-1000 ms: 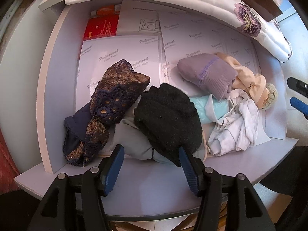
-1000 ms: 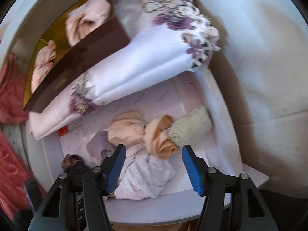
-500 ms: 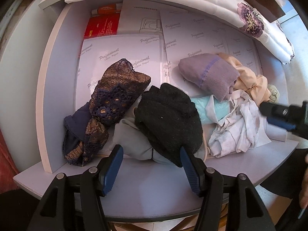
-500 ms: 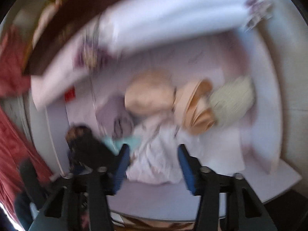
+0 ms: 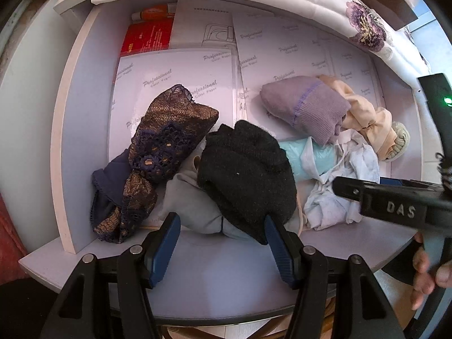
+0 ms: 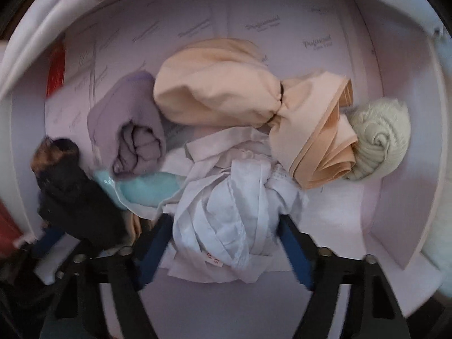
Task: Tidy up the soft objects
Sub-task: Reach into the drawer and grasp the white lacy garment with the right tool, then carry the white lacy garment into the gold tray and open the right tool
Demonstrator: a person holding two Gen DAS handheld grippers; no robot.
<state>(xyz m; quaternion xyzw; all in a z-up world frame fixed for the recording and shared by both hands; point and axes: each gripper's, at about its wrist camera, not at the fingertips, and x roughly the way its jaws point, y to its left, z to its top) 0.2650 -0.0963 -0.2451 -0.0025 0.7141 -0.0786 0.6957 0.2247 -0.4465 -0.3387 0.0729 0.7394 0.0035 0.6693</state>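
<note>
A white paper-lined compartment point(image 5: 84, 130) holds a pile of soft things. My left gripper point(image 5: 223, 240) hangs open at its front edge, with the hem of a black knit piece point(image 5: 245, 175) and a grey cloth point(image 5: 192, 197) just past its tips. Left of these lies a brown and navy lace garment point(image 5: 169, 141). My right gripper point(image 6: 226, 234) straddles a crumpled white cloth point(image 6: 231, 212). Its jaws are closing, with the pads at the cloth's sides and no visible squeeze. Around it lie a lilac roll point(image 6: 130, 124), a peach bundle point(image 6: 214, 84), a cream knit roll point(image 6: 378, 138) and a light blue piece point(image 6: 149, 189).
Printed paper sheets point(image 5: 175, 79) line the floor, and a red booklet point(image 5: 147, 36) lies at the back left. A white floral quilt point(image 5: 364, 28) overhangs the back. A person's hand point(image 5: 423, 276) holds the right gripper's handle at the right. A bare ledge point(image 5: 212, 282) runs along the front.
The right gripper has come down and in from the right, from above the peach and cream rolls to around the white cloth. The left gripper and the pile have not moved.
</note>
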